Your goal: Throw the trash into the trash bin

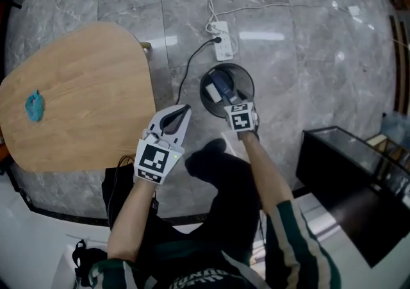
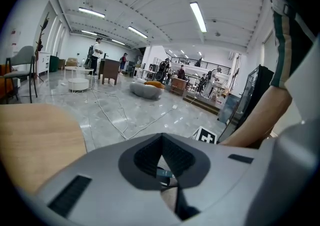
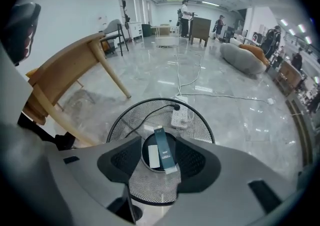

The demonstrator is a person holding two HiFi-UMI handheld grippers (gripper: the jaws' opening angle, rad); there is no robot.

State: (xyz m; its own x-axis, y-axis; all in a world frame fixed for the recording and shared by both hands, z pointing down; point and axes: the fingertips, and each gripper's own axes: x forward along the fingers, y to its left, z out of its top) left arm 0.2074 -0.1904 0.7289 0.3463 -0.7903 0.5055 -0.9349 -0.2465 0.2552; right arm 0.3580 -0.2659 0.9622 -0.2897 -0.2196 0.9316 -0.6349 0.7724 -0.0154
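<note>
The right gripper (image 3: 160, 146) hangs over the mesh trash bin (image 3: 196, 120) on the floor, jaws wide apart and gripping nothing; a slim dark box (image 3: 164, 153) and a white piece (image 3: 153, 156) lie inside the bin; the left gripper (image 1: 184, 112) hovers beside the desk (image 1: 90, 82), jaws pressed together and empty; a crumpled blue wad (image 1: 34, 106) sits on the desk, well apart from the bin.

Black mesh trash bin (image 1: 244, 79), teal trash (image 1: 34, 106)

Open showroom hall — marble floor (image 1: 307, 57), strip lights (image 2: 198, 17)
</note>
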